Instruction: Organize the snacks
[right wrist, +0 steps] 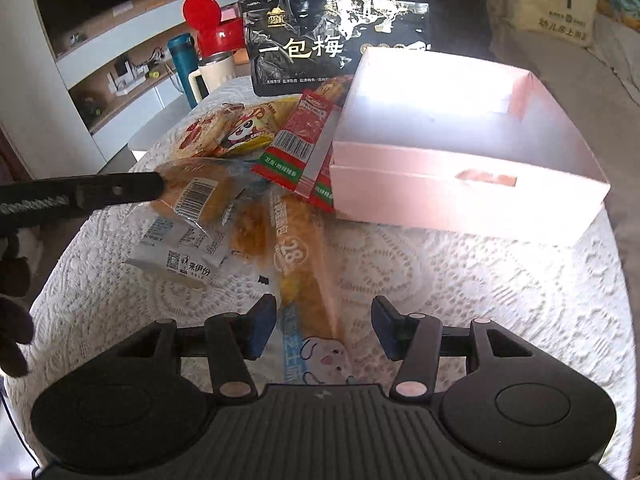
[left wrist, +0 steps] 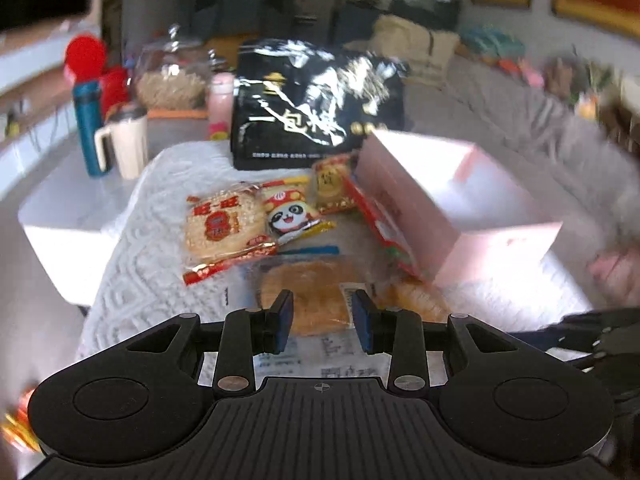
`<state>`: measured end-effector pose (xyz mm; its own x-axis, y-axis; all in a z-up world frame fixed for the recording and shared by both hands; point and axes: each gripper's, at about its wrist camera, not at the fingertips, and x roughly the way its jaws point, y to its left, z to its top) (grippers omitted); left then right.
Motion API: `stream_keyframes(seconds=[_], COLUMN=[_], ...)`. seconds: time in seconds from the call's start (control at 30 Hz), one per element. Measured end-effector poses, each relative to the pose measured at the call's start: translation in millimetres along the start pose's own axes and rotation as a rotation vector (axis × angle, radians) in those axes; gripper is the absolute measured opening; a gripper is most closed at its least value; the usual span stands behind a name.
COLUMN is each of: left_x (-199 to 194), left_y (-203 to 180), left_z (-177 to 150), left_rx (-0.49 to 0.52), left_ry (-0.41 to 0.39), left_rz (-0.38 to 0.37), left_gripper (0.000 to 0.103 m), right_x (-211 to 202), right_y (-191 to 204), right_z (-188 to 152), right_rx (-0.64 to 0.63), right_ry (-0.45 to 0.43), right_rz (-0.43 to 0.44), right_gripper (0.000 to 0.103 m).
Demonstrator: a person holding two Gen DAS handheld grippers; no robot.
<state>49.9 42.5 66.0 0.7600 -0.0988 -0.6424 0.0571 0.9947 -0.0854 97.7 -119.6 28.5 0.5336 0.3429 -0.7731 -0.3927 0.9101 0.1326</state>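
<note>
White lace-patterned cloth (right wrist: 440,280) covers the table on which all the snacks lie; shelving and a dark screen fill the background at left. An open pink box (right wrist: 460,184) sits at the right of the cloth, its interior brightly lit and its contents not discernible. A large black pouch (right wrist: 340,28) stands upright behind the box. A red flat packet (right wrist: 304,140) leans against the box's left wall. To its left lie a round rice-cracker packet (left wrist: 218,224) and a panda-print packet (left wrist: 286,216), touching each other, with a small golden packet (left wrist: 332,188) just behind them. Nearer the cameras lies a clear-wrapped round bread (left wrist: 304,300), and beside it a long clear-wrapped bread stick (right wrist: 296,256) with a blue cartoon end.

Left gripper (left wrist: 323,316): jaws narrowly apart, poised above the round bread, pads pressing on nothing. In the right wrist view 1 of its fingers (right wrist: 120,190) reaches over that bread from the left.

Right gripper (right wrist: 323,328): jaws moderately apart, straddling the near end of the bread stick without pinching it.

At the far left edge of the table stand a blue bottle (left wrist: 88,128), a cream mug (left wrist: 128,144), a red container (right wrist: 220,32) and a pink bottle (left wrist: 220,104).
</note>
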Motion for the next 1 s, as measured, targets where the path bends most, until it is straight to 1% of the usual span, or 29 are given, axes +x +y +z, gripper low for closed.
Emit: stream_keyframes(seconds=[0.07, 0.1, 0.13, 0.2, 0.23, 0.27, 0.3, 0.33, 0.37, 0.43, 0.47, 0.5, 0.53, 0.6, 0.63, 0.73, 0.8, 0.87, 0.93, 1.0], left_x=[6, 6, 7, 6, 4, 2, -2, -6, -10, -13, -13, -10, -8, 0, 5, 18, 29, 33, 34, 32], left_y=[-5, -2, 2, 18, 27, 35, 43, 52, 60, 72, 75, 74, 71, 55, 46, 17, -3, -19, -22, -14], left_z=[-5, -6, -7, -7, -6, -5, -4, -3, -3, -6, -8, -10, -11, -13, -13, -11, -11, -16, -19, -19], left_rx=[0.078, 0.098, 0.100, 0.076, 0.052, 0.026, -0.007, -0.053, -0.105, -0.214, -0.254, -0.274, -0.275, -0.241, -0.225, -0.146, -0.037, 0.094, 0.156, 0.164], left_ry=[-0.013, -0.021, -0.024, -0.031, -0.030, -0.027, -0.024, -0.016, -0.001, 0.041, 0.065, 0.089, 0.111, 0.131, 0.130, 0.103, 0.097, 0.073, 0.050, 0.038], left_rz=[0.065, 0.095, 0.122, 0.182, 0.208, 0.217, 0.210, 0.174, 0.122, -0.015, -0.075, -0.115, -0.136, -0.141, -0.129, -0.083, -0.023, 0.062, 0.124, 0.192], left_gripper=[0.044, 0.046, 0.050, 0.050, 0.048, 0.045, 0.045, 0.045, 0.045, 0.045, 0.045, 0.045, 0.045, 0.045, 0.045, 0.045, 0.045, 0.048, 0.048, 0.048], right_x=[6, 5, 6, 6, 6, 6, 6, 6, 6, 7, 7, 8, 8, 8, 9, 9, 7, 5, 4, 3], right_y=[2, 7, 11, 19, 21, 23, 25, 26, 28, 31, 31, 32, 32, 31, 31, 32, 28, 24, 22, 22], right_z=[-7, -10, -12, -16, -19, -22, -23, -25, -28, -31, -32, -34, -34, -35, -37, -43, -43, -44, -45, -45], right_rx=[0.014, 0.000, -0.022, -0.050, -0.052, -0.051, -0.053, -0.058, -0.062, -0.077, -0.086, -0.097, -0.102, -0.099, -0.108, -0.122, -0.113, -0.099, -0.087, -0.084], right_ry=[0.022, -0.005, -0.011, -0.027, -0.038, -0.051, -0.062, -0.073, -0.084, -0.098, -0.102, -0.104, -0.105, -0.110, -0.118, -0.154, -0.158, -0.164, -0.170, -0.173], right_rz=[0.004, -0.010, -0.026, -0.053, -0.060, -0.066, -0.068, -0.069, -0.069, -0.071, -0.073, -0.072, -0.070, -0.063, -0.061, -0.057, -0.038, -0.018, -0.005, -0.002], right_gripper=[0.055, 0.056, 0.057, 0.060, 0.063, 0.065, 0.069, 0.072, 0.074, 0.079, 0.080, 0.081, 0.082, 0.084, 0.086, 0.086, 0.086, 0.086, 0.086, 0.086])
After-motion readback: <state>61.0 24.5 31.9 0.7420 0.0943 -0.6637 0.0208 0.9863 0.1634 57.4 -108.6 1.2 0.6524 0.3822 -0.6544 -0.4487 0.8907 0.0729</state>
